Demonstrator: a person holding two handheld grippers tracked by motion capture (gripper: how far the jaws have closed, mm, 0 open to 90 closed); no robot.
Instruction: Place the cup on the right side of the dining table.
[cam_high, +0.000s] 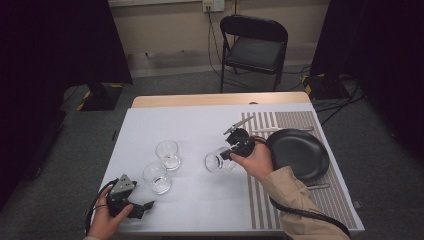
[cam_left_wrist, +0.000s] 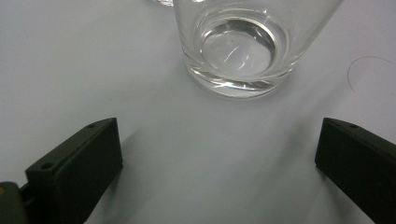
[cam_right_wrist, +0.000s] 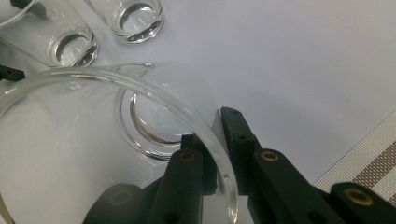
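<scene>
Dim room w/ dark curtains, a black folding chair (cam_high: 254, 47) at the back, and a table (cam_high: 200, 125) w/ a white cover. A striped mat (cam_high: 260, 200) lies on its right side w/ a black plate (cam_high: 300, 152) on it. The plate hides part of the mat, and the small silver things by the plate are too tiny to name.

The right gripper (cam_right_wrist: 219, 149) pinches the rim of a clear glass (cam_high: 218, 161): 1 jaw inside, 1 outside, glass wall squeezed between. The glass is tipped, mouth toward the left side of the table. The right hand (cam_high: 257, 161) wraps the gripper from behind, sleeve coming up from the bottom edge.

2 other glasses (cam_high: 168, 154) (cam_high: 157, 177) stand upright, just beside each other. The left gripper (cam_left_wrist: 219, 158) has its jaws wide apart, nothing between them, the near glass right in front. The left hand (cam_high: 106, 222) rests low at the table's near edge, partly cut off.
</scene>
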